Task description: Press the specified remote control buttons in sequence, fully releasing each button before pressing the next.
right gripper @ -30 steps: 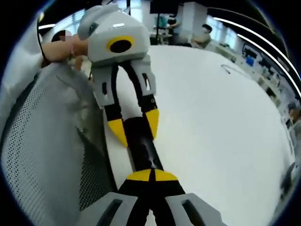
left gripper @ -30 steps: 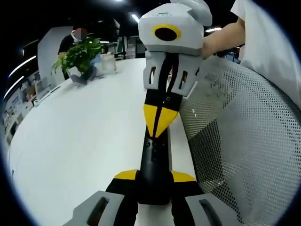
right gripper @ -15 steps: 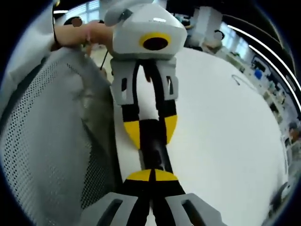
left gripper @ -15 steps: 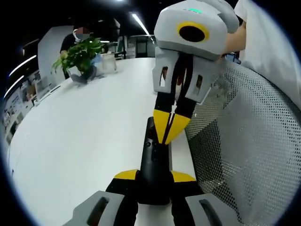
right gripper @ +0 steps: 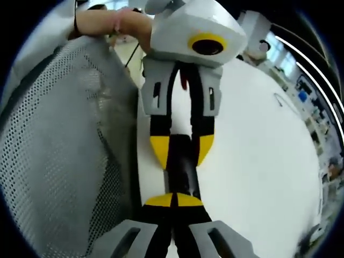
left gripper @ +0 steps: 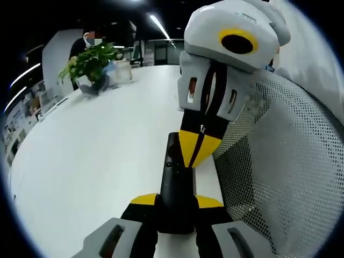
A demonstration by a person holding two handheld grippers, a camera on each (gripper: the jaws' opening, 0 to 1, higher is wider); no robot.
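in the left gripper view a potted plant [left gripper: 91,64] stands far off on the left of the white table [left gripper: 91,161], well apart from the work. in the middle, near the table's right edge, lies the black remote control [left gripper: 176,185], its near end clamped between the yellow tips of the left gripper [left gripper: 176,207]. the right gripper [left gripper: 198,155] comes in from above, jaws pressed together into one yellow point that meets the far half of the remote, just right of its small round buttons. whether it is pushing a button down or only resting there i cannot tell. on the right is the mesh back of a chair [left gripper: 285,177].

in the right gripper view the chair [right gripper: 59,161] sits on the left, with a person's hand [right gripper: 126,24] above it. the remote control [right gripper: 180,166] runs between the left gripper [right gripper: 183,150], astride its far end, and the right gripper [right gripper: 173,200], tips shut at its near part.

the step in hand looks like one press in the sequence. the next move calls for lifting the point fully clear, then setting it on the next button while the left hold stays steady.
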